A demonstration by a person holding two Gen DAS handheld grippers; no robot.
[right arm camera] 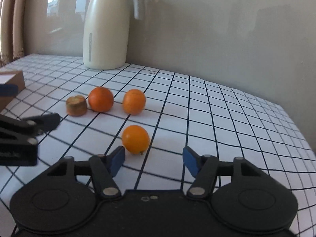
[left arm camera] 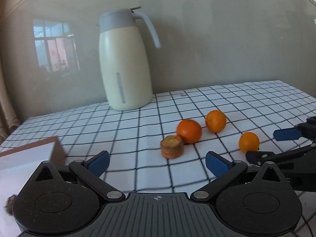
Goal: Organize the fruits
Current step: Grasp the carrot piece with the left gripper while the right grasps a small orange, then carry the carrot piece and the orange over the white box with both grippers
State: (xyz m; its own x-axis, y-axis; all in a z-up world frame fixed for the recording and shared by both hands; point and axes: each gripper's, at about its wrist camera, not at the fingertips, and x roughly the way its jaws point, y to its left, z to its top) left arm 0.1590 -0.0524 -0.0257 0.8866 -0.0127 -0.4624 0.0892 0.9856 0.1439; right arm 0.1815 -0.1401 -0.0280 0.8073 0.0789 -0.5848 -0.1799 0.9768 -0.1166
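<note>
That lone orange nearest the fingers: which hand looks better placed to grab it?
Probably the right. The lone orange lies just ahead of the right gripper and its open fingers; the left gripper faces the brown chunk instead.

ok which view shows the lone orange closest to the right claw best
The right wrist view: the lone orange sits near centre, large and unobstructed, just ahead of the right claw. In the left wrist view it is smaller, near the right edge, beside that claw's fingers.

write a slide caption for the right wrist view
Open right gripper nears the closest orange on a checked tablecloth, jug behind.
</note>
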